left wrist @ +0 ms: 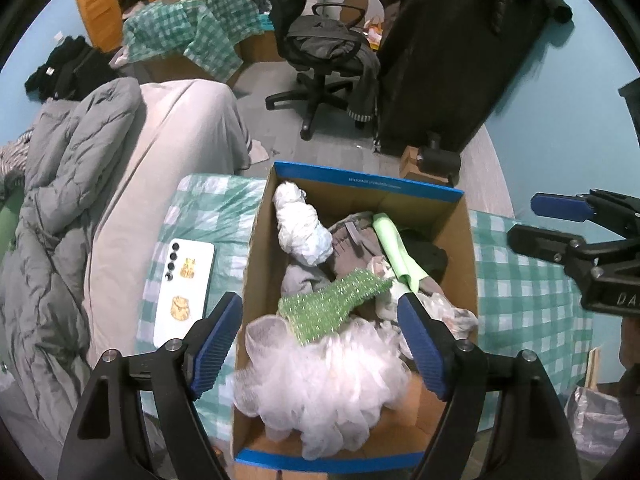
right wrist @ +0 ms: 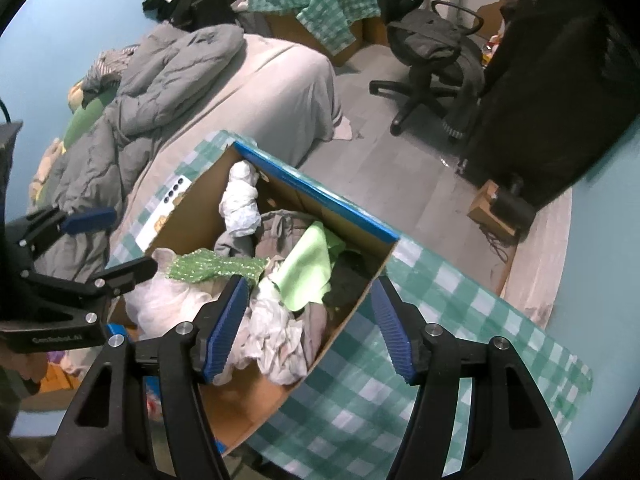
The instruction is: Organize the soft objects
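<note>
A cardboard box with a blue rim [left wrist: 368, 180] [right wrist: 320, 196] stands on a green checked cloth and holds soft things: a white mesh pouf [left wrist: 324, 384] [right wrist: 160, 300], a green beaded piece [left wrist: 332, 300] [right wrist: 216, 268], a white crumpled wad [left wrist: 300, 224] [right wrist: 240, 204], a light green cloth [left wrist: 394, 248] [right wrist: 308, 268] and grey garments [left wrist: 352, 244]. My left gripper [left wrist: 324, 348] is open above the pouf at the box's near end. My right gripper [right wrist: 308, 328] is open, straddling the box's right wall, holding nothing.
A white phone [left wrist: 184, 288] lies on the checked cloth [left wrist: 528, 280] [right wrist: 440, 340] left of the box. A bed with a grey duvet [left wrist: 72, 208] is on the left. An office chair [left wrist: 324, 52] and a dark hanging cover [left wrist: 460, 56] stand behind.
</note>
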### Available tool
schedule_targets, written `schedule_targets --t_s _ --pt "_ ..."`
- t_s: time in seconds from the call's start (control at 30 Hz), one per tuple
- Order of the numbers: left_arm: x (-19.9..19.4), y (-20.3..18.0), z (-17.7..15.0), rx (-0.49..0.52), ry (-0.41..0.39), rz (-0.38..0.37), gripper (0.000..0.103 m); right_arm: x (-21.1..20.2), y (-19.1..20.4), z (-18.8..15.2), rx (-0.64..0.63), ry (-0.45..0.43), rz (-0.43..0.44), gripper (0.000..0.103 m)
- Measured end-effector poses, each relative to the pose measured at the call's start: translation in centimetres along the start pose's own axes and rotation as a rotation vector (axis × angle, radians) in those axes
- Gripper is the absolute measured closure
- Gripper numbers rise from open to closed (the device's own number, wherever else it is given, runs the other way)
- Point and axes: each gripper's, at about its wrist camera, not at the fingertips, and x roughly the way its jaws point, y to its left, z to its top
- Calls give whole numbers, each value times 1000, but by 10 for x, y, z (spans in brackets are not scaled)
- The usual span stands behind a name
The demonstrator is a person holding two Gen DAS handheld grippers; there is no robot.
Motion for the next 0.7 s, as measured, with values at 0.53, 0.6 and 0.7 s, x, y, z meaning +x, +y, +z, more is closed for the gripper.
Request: schedule_targets --t_s 0.53,0.6,0.7 --pt "-48 -36 -25 -15 -54 22 16 -52 -21 -31 70 -74 -35 39" --pt "-54 -40 -26 -22 -60 20 14 -61 -24 -35 75 -90 -40 39" --pt "-64 -46 -28 -30 -77 19 10 -74 -28 -42 87 -115 -53 39"
